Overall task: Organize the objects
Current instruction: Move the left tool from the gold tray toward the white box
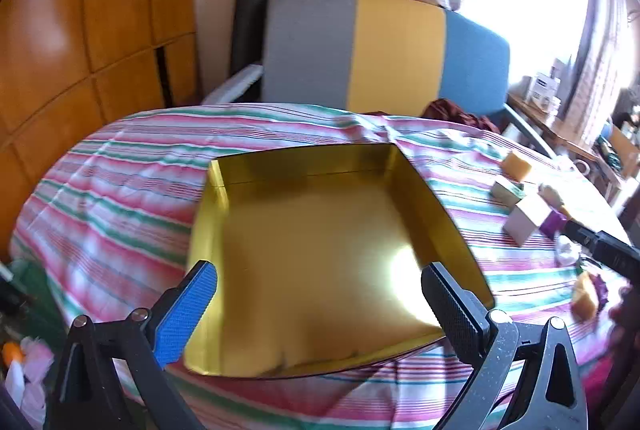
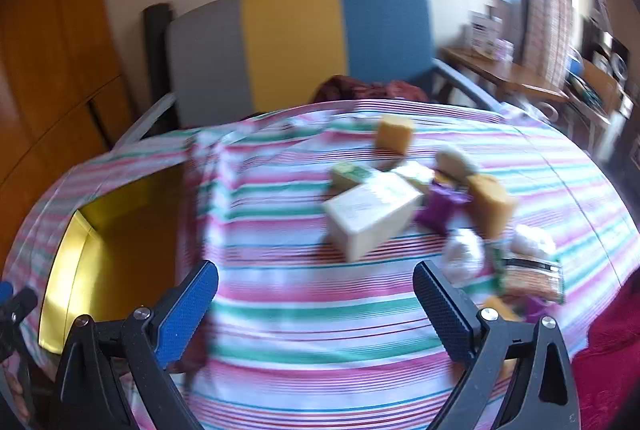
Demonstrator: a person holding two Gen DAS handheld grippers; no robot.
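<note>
Striped cloth (image 2: 304, 314) bears gold tin (image 1: 320, 250), white box (image 2: 372, 218).

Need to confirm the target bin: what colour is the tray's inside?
Shiny gold-yellow; the tray looks empty. Clearest in the left wrist view.

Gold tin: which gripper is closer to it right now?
Left. The left gripper hovers over the gold tin's near edge, fingers open and empty. The right gripper is off to its right, above the striped cloth.
</note>
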